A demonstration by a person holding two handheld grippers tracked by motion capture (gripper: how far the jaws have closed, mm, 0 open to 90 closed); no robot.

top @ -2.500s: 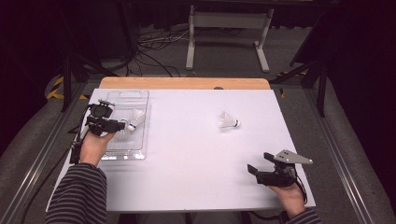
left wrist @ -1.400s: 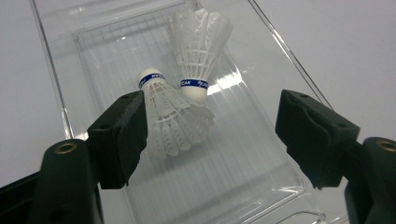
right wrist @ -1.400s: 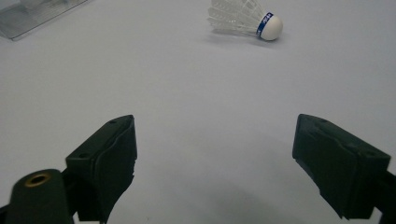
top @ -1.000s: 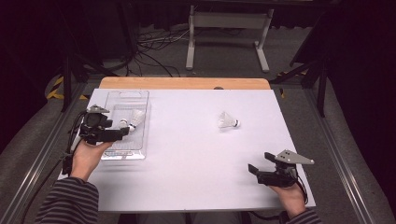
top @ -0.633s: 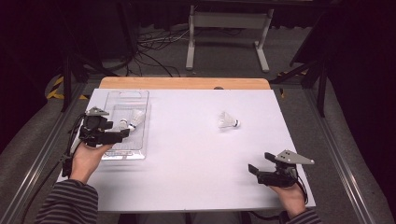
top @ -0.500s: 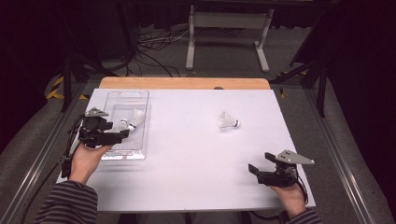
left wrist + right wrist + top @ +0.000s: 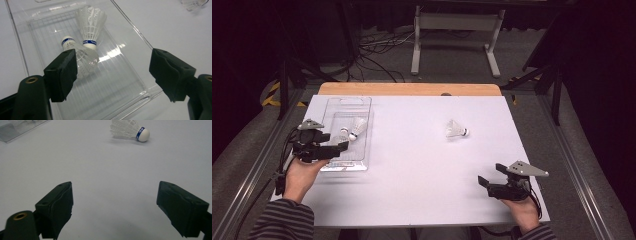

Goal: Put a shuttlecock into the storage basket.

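The remaining shuttlecock (image 7: 456, 130), lying right of centre in the high view, should be gripped by its cork by the spread-jawed, empty right gripper (image 7: 488, 183), while the left gripper (image 7: 337, 148) hangs released over the tray (image 7: 346, 165).

The bench (image 7: 412, 165) is white, with a light wooden strip along its far edge. The tray (image 7: 117, 82) is clear, ribbed plastic. Each shuttlecock (image 7: 91, 23) is white with a blue band by its cork — the lone one (image 7: 130, 130) too. Both grippers — left (image 7: 112, 72), right (image 7: 115, 206) — are black. The sleeve (image 7: 282, 220) is striped grey and dark.
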